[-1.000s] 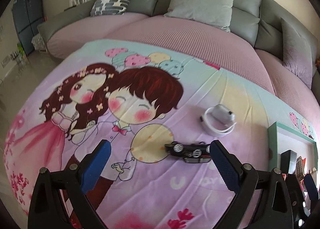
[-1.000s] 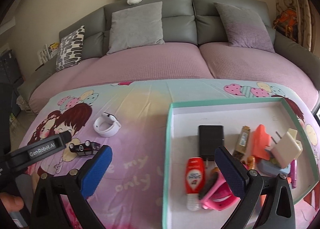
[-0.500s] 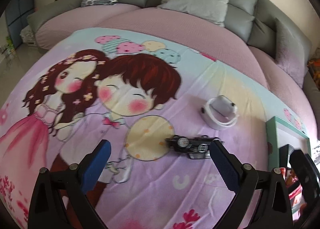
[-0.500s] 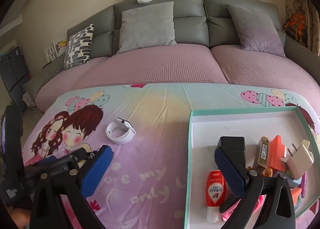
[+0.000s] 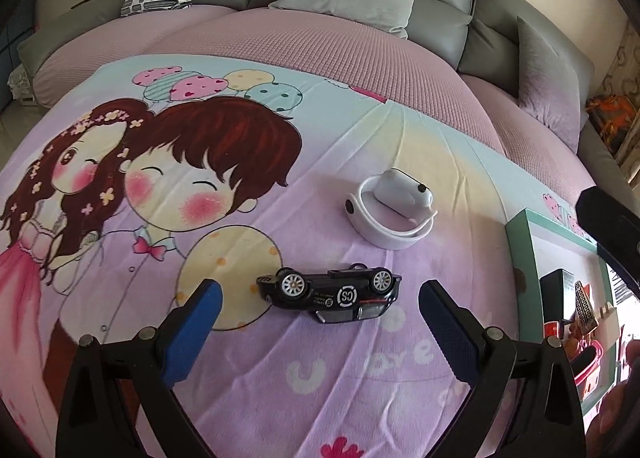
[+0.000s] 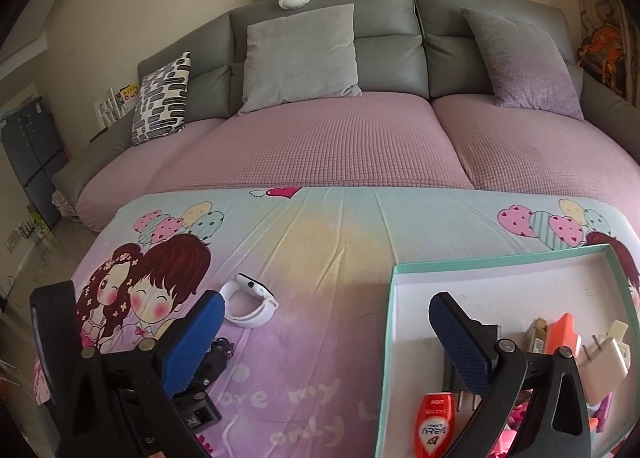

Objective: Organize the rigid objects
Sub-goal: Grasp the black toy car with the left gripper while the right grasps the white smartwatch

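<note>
The left hand-held gripper [image 5: 318,312] is wide open and holds nothing. Right in front of it, between its two blue fingers, a little black toy car [image 5: 330,292] lies upside down with its wheels up. A bit past the car sits a white watch [image 5: 390,216] with its band in a loop. Both are on the surface, which has a cartoon cloth [image 5: 224,162] on it, and both are closer to the right edge than the left. The right hand-held gripper [image 6: 326,328] is open and empty too, and it hangs over the near left corner of the green box [image 6: 496,260]. The box sits at the right edge and already has many things in it, like a red bottle [image 6: 434,420], an orange piece [image 6: 562,332] and a white plug [image 6: 606,358]. So I think most of the tidying is done, and the car and the watch are left to go in. The left view shows the whole car but only a slice of the box. The right view shows inside the box, but the car is mostly hidden behind a blue finger [image 6: 192,342].
</note>
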